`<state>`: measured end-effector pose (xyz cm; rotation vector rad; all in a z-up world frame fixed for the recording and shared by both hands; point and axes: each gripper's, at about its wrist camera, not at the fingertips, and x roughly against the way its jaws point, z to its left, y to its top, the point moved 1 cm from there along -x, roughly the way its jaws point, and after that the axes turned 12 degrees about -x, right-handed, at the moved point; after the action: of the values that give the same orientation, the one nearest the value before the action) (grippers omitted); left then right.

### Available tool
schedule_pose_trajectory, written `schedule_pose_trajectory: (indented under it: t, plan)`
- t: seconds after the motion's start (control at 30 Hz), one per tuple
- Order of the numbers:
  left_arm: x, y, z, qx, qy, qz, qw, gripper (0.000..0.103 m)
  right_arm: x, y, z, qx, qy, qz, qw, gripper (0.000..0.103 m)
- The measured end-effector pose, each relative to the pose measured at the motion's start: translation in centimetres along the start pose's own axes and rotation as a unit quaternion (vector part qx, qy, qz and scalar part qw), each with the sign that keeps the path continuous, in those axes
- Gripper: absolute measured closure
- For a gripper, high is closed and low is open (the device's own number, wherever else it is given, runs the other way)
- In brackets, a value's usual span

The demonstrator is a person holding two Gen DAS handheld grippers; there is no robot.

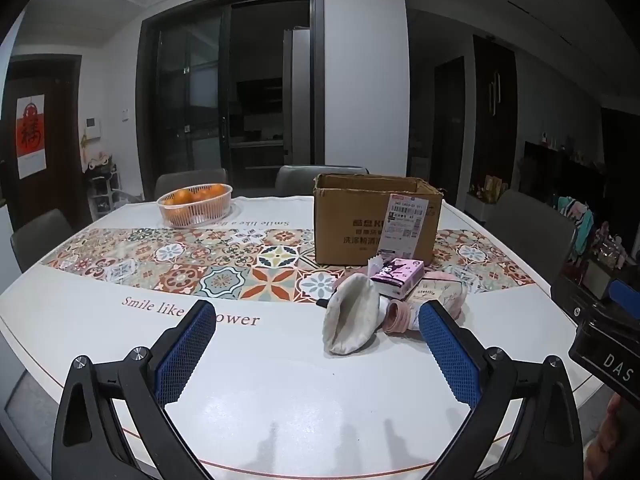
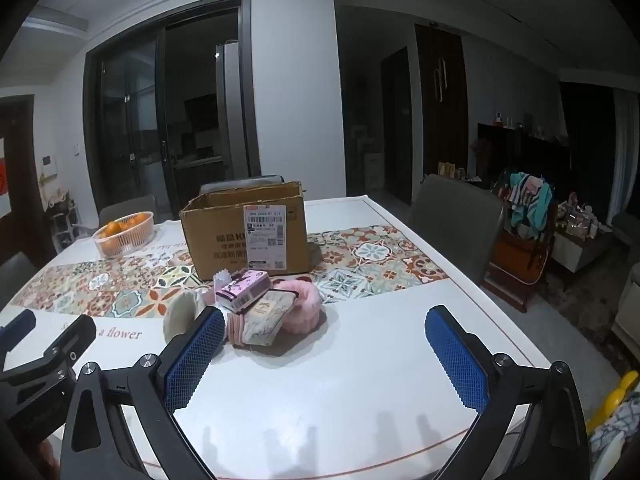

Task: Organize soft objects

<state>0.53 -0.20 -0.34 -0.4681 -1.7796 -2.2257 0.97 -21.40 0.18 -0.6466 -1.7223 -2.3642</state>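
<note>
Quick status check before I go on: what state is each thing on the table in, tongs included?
Box: upright, top flaps open.
Tissue pack: on top of the pile, tilted.
Pink scrunchie: on the table, at the pile's right.
Cream pouch: on its side, mouth open.
Fruit basket: holds oranges.
Left tongs: open, empty.
Right tongs: open, empty.
</note>
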Motion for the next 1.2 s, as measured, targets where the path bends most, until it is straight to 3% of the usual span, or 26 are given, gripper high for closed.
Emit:
schedule_pose_trajectory:
  t: [1.2]
  plan:
    - [0.38, 0.22, 0.12, -0.004, 0.003, -0.01, 0.9999, 0.0, 0.96, 0.69, -0.26, -0.006, 0.001, -0.009, 1.0, 0.0]
